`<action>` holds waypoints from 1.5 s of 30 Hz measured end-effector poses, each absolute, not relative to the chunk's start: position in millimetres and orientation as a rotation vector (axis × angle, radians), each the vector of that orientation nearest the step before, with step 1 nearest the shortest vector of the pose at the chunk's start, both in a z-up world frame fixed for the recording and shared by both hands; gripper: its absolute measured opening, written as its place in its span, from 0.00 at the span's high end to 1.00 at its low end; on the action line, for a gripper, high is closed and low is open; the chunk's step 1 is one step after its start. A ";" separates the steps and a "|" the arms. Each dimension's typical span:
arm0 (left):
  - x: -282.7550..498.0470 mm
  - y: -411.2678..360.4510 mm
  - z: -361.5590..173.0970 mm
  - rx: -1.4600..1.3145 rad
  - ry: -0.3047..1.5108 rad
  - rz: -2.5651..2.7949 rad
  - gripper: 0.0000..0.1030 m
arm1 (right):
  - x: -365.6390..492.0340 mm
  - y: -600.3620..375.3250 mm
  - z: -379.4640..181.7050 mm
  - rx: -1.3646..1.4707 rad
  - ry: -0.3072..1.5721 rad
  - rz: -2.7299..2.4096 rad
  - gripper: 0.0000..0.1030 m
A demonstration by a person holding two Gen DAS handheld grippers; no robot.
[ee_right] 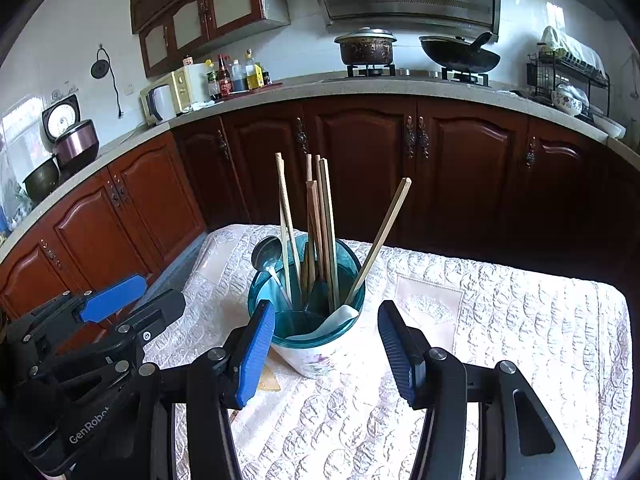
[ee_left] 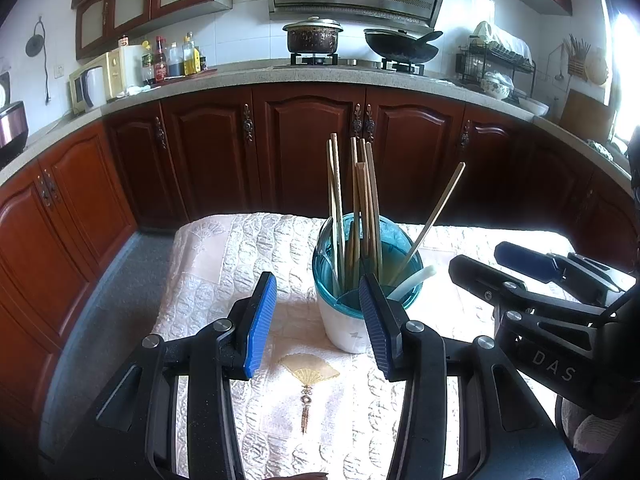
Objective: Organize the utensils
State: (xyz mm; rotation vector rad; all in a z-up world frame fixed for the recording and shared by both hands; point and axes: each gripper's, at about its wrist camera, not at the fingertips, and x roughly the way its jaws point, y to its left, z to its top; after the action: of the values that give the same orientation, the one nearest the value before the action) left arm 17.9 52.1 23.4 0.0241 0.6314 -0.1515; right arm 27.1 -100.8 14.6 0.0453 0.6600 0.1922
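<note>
Teal-rimmed utensil cup (ee_right: 316, 320) stood on the quilted table cover (ee_right: 500, 320), already holding the wooden chopsticks (ee_right: 320, 232), a metal ladle (ee_right: 266, 254) and a white spoon (ee_right: 336, 320); I saw nothing loose left to collect, so I judged the sorting all but complete. My left gripper (ee_left: 318, 320) and right gripper (ee_right: 326, 350) hovered just short of the cup, tilted downward, jaws apart and gripping nothing.

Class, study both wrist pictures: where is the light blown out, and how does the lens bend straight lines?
Left wrist view: glare washes out the tablecloth at its far right edge and the window at upper right; the countertop curves like an arch. Right wrist view: light is more even, the cloth's far right is bright, the countertop bows the same way, and dark corners frame the picture.
</note>
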 end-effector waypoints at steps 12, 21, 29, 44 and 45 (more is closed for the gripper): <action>16.9 49.4 21.2 0.024 0.635 -0.144 0.59 | 30.0 -102.2 12.2 0.044 0.664 0.192 0.50; 16.3 49.7 18.9 0.024 0.634 -0.137 0.59 | 30.0 -100.8 11.7 0.041 0.668 0.192 0.50; 13.6 48.3 15.7 0.022 0.639 -0.130 0.59 | 31.2 -101.0 9.2 0.037 0.674 0.193 0.50; 14.7 48.3 12.8 0.017 0.643 -0.125 0.59 | 31.4 -102.8 8.4 0.025 0.674 0.174 0.50; 14.6 48.3 12.9 0.017 0.644 -0.125 0.59 | 30.9 -102.4 8.6 0.022 0.672 0.171 0.50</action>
State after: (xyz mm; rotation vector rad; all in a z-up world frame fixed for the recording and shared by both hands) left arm 14.6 48.3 12.9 0.0167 0.6438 -0.1248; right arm 30.9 -102.4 8.6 0.0218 0.6720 0.1707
